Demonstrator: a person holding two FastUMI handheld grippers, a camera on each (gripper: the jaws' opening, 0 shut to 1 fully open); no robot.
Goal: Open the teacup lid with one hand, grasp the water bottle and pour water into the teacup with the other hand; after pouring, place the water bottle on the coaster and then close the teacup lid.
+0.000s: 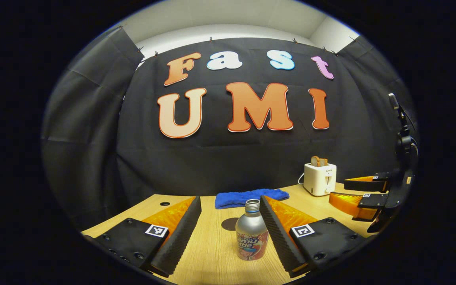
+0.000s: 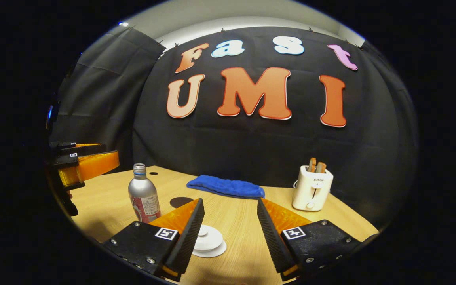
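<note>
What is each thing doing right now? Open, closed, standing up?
left gripper: open, bottle between fingers, not gripped
right gripper: open above teacup
water bottle: upright, uncapped
teacup lid: on the cup
toaster: bread sticking up
blue cloth: lying flat
coaster: bare

dim booth, soft overhead light, sharp focus, strong fisheye bending at edges.

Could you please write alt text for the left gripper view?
A silver metal water bottle stands uncapped on the light wooden table between the left tongs' open fingers. Behind lie a folded blue towel and a white toaster; the right tongs hover beside it.
</note>
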